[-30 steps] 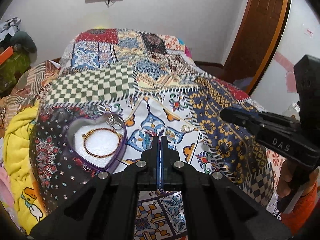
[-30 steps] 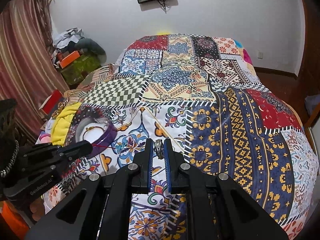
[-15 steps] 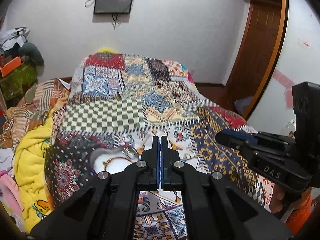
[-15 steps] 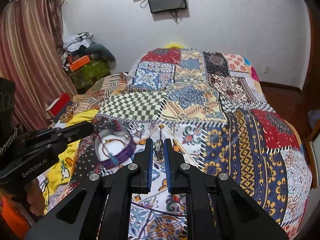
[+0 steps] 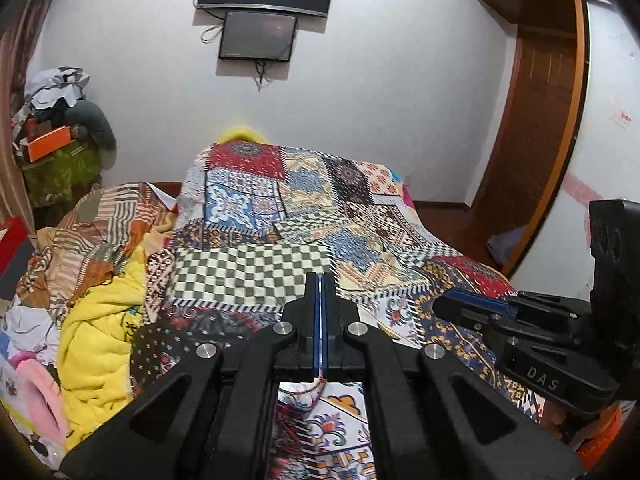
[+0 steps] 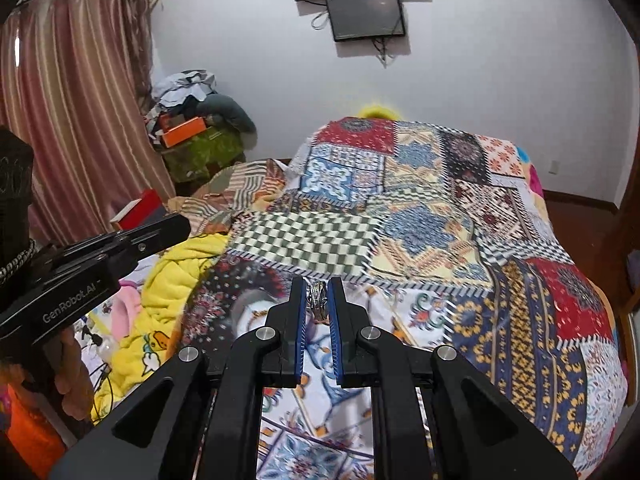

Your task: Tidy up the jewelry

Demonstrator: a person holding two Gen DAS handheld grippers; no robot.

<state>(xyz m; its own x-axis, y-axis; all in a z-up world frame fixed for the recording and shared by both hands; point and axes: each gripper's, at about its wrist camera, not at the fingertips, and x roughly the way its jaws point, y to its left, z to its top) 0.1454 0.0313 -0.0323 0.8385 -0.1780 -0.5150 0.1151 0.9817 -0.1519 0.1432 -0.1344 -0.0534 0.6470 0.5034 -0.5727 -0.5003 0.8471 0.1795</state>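
- The right claw is clamped on a small silver ring — the ring sits upright between the blue-lined fingers, near their tips, held above the bed.
- The left claw has its two fingers pressed together with only a thin blue seam between them; nothing shows between them.
- In the left wrist view the right claw reaches in from the right edge, lying nearly level over the navy and gold patch of the quilt; its side carries the letters "DAS".
- In the right wrist view the left claw comes in from the left edge, its body printed "GenRobot.AI", with the person's hand below it.
- Both claws hover over a patchwork quilt that covers the bed — checks, florals, red and navy squares.
- Just behind the right claw's left finger a pale, rounded dish-like shape lies on the dark floral patch; it is blurred and mostly hidden, so I cannot tell what is in it.
- A yellow blanket is bunched at the bed's left side, with a striped cloth beyond it.
- A dark screen hangs on the white wall past the bed, a wooden door stands to the right, and a curtain hangs at far left.
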